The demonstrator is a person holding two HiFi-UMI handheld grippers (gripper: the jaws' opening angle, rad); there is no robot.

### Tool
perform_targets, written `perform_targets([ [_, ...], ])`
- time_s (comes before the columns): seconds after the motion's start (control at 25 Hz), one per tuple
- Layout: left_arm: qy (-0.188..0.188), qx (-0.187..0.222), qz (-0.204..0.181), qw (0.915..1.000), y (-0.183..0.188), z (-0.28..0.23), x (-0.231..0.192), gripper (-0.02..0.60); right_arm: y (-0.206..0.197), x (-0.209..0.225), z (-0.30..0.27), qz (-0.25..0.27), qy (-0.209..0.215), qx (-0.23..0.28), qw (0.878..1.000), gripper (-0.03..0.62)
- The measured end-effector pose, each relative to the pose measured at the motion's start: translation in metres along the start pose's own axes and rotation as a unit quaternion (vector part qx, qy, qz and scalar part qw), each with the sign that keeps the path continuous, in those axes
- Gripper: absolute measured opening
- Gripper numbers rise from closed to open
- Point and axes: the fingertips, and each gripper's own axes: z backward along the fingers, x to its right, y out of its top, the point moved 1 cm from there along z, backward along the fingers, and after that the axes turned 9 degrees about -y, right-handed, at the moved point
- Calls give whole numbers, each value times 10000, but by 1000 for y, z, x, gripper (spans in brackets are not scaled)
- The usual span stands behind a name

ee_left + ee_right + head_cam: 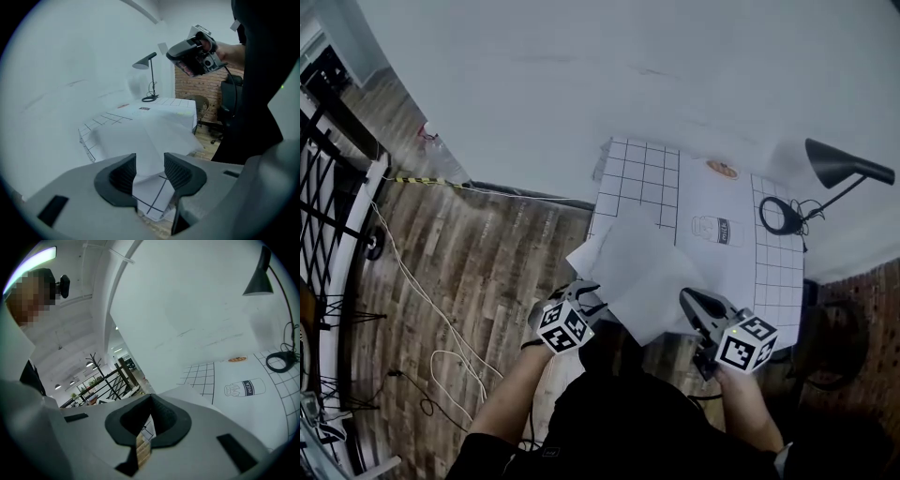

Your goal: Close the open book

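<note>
The open book point(637, 272) lies with blank white pages spread at the near edge of the table point(647, 173), which is covered by a grid-print cloth. My left gripper point(586, 298) is at the book's near-left corner. In the left gripper view it point(150, 168) is open, the book's page point(150, 136) straight ahead and the cloth's corner showing between the jaws. My right gripper point(692, 305) hovers at the book's near-right edge. Its tips point(150, 399) meet, with nothing seen clamped, and the white page point(187, 392) lies just beyond. It also shows raised in the left gripper view point(194, 54).
A black desk lamp point(839, 169) and a coiled cable point(780, 216) stand at the table's far right, past a milk-bottle print point(717, 230). A dark chair point(834, 347) sits to the right. Loose cables point(441, 328) and a black railing point(323, 216) are on the left, over wood flooring.
</note>
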Motion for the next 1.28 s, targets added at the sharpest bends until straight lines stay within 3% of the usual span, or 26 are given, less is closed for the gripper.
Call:
perform_targets([
  [0.44, -497, -264, -399, 9976, -22, -15, 38, 173, -16, -12, 14, 45, -137, -15, 9999, 3],
  [0.88, -466, -711, -974, 9916, -27, -42, 31, 173, -25, -19, 30, -61, -357, 237, 9991, 3],
  [1.12, -725, -775, -1370, 9849, -17, -60, 44, 173, -24, -8, 31, -163, -497, 265, 9983, 3],
  [1.28, -721, -723, -1330, 9858, -15, -58, 44, 173, -20, -7, 28, -133, -501, 232, 9984, 3],
])
